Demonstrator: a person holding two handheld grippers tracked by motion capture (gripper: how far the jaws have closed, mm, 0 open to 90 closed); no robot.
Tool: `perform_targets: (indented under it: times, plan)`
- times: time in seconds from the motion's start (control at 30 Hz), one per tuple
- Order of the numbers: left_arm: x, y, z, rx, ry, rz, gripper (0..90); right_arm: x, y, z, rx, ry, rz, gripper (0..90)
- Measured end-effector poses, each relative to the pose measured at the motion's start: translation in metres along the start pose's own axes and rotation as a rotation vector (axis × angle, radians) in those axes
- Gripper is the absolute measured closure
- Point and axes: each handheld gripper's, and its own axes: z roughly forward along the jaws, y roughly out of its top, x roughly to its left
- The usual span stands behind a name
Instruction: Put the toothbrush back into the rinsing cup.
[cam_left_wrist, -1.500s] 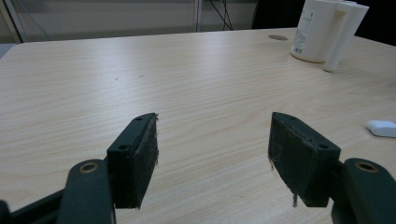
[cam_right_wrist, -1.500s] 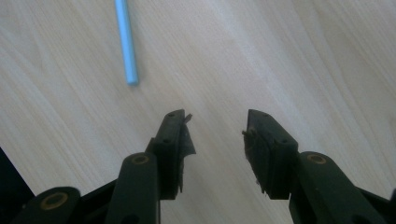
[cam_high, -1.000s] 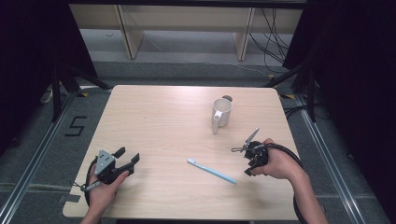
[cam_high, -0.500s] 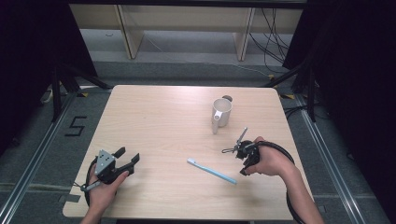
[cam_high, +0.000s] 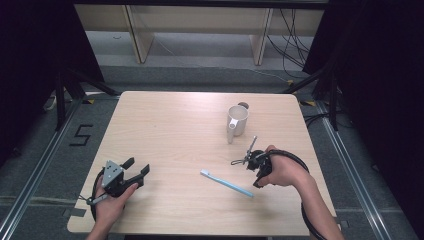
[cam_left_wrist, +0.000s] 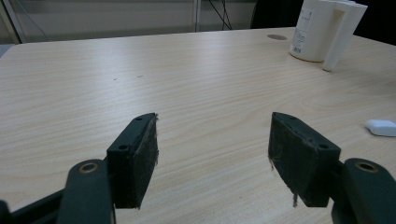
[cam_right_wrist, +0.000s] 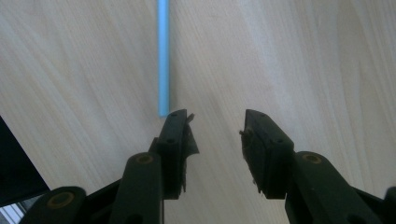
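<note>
Right gripper (cam_high: 252, 160) lines up on a blue toothbrush (cam_high: 227, 183) lying near the front of a wooden table (cam_high: 165, 125).

In the right gripper view the jaws stand apart with nothing between them, and the handle end of the toothbrush (cam_right_wrist: 163, 56) sits just off the tip of the left-hand jaw rather than in the gap. A clean pick probably calls for a small sideways shift so the thin handle falls midway between the pads, then a low descent to the tabletop before closing, since so slim a handle could slip or roll away. The left gripper (cam_high: 131, 169) rests at the table's near left, jaws wide and empty, facing the white mug (cam_left_wrist: 324, 30) that stands well apart from the brush.
</note>
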Motion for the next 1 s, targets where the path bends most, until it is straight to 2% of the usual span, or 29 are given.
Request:
perform_targets:
  times: [0.03, 0.17, 0.27, 0.47, 0.5, 0.53, 0.6, 0.7, 0.73, 0.83, 1.0]
  plan:
    - [0.000, 0.000, 0.000, -0.001, -0.001, 0.000, 32.5, -0.001, 0.002, 0.001, -0.006, 0.001, -0.030, 61.2]
    - [0.000, 0.000, 0.000, -0.001, -0.001, -0.001, 32.5, 0.000, 0.007, 0.001, -0.002, 0.002, -0.046, 61.2]
    - [0.000, 0.000, 0.000, 0.003, 0.000, -0.001, 32.5, 0.002, 0.010, 0.000, 0.006, 0.001, -0.036, 61.2]
    - [0.000, 0.000, 0.000, 0.002, -0.001, -0.001, 32.5, 0.004, 0.016, 0.001, 0.005, 0.012, -0.052, 61.2]
    - [0.000, 0.000, 0.000, 0.001, -0.002, 0.000, 32.5, 0.004, 0.018, 0.001, 0.010, 0.011, -0.073, 61.1]
    - [0.000, 0.000, 0.000, 0.001, -0.002, 0.000, 32.5, 0.006, 0.019, 0.001, 0.011, 0.015, -0.056, 61.2]
    - [0.000, 0.000, 0.000, -0.002, -0.003, -0.001, 32.5, 0.006, 0.022, 0.001, 0.011, 0.011, -0.078, 61.2]
    - [0.000, 0.000, 0.000, 0.003, -0.001, 0.000, 32.5, 0.007, 0.025, 0.000, 0.012, 0.013, -0.085, 61.2]
    - [0.000, 0.000, 0.000, 0.003, -0.001, 0.000, 32.5, 0.008, 0.027, -0.001, 0.018, 0.011, -0.070, 61.2]
    - [0.000, 0.000, 0.000, 0.001, -0.001, 0.001, 32.5, 0.008, 0.031, 0.000, 0.021, 0.017, -0.094, 61.2]
    - [0.000, 0.000, 0.000, 0.003, -0.002, -0.003, 32.5, 0.011, 0.038, 0.002, 0.034, 0.025, -0.103, 61.5]
